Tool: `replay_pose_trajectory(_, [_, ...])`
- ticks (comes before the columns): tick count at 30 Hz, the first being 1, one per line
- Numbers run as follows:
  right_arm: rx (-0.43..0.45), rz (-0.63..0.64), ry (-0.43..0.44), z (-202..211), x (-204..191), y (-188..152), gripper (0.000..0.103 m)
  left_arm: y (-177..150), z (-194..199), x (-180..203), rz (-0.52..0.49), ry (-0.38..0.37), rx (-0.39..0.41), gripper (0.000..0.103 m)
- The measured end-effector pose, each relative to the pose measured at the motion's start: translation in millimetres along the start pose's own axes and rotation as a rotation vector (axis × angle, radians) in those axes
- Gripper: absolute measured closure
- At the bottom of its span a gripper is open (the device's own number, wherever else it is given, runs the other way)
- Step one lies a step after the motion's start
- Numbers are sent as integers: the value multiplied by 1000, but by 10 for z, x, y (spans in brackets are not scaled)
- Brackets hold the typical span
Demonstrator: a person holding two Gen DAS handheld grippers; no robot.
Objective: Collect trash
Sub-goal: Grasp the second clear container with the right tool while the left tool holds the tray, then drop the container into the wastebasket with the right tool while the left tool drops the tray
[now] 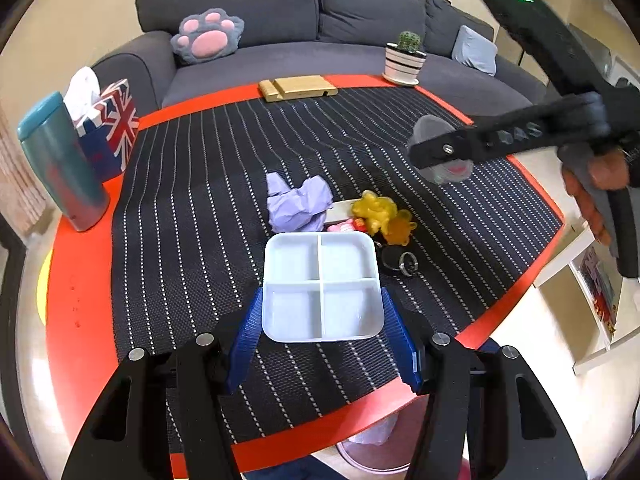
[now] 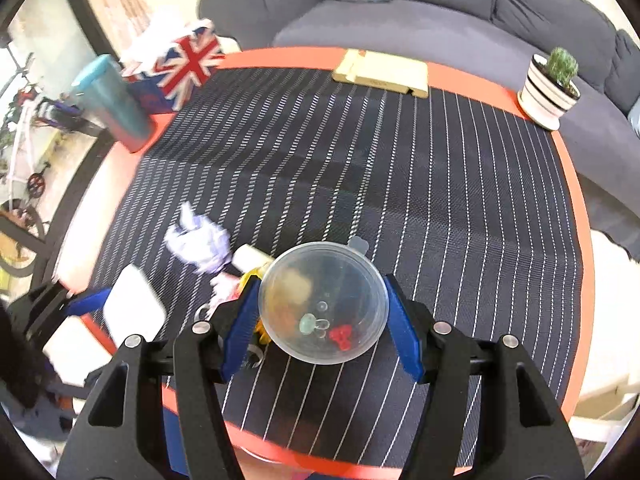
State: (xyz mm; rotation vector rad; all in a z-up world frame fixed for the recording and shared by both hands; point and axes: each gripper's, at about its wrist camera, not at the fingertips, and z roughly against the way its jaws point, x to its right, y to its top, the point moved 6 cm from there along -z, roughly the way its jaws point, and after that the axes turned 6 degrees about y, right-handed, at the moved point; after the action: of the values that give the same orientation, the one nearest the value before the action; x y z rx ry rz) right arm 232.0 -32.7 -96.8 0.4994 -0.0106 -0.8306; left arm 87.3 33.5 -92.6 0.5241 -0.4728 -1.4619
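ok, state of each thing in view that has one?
left gripper: shut on white divided tray, compartments empty
right gripper: shut on clear plastic lid, held off the table
lilac paper: crumpled, on the mat
teal tumbler: upright, capped

A home living room is showing here. A dark grey fabric sofa (image 1: pixel 304 24) is curving behind a round orange-rimmed table (image 1: pixel 80 280), which is wearing a black woven mat with white dotted stripes (image 1: pixel 192 208). A plush grey-and-pink paw-shaped cushion (image 1: pixel 207 35) is lying on the sofa seat. On the table, a Union Jack tissue box (image 1: pixel 112 128), a teal tumbler (image 1: pixel 56 160) and a small cactus in a striped white pot (image 1: pixel 405 59) are standing near the edge. Through the right wrist view, a bicycle (image 2: pixel 24 152) is leaning at the far left, blurred.
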Motion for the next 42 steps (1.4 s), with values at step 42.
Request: replay_pose_trajectory(42, [123,163,119,562,-687,-2006,43,-870,641,610,-34,-116,73,46])
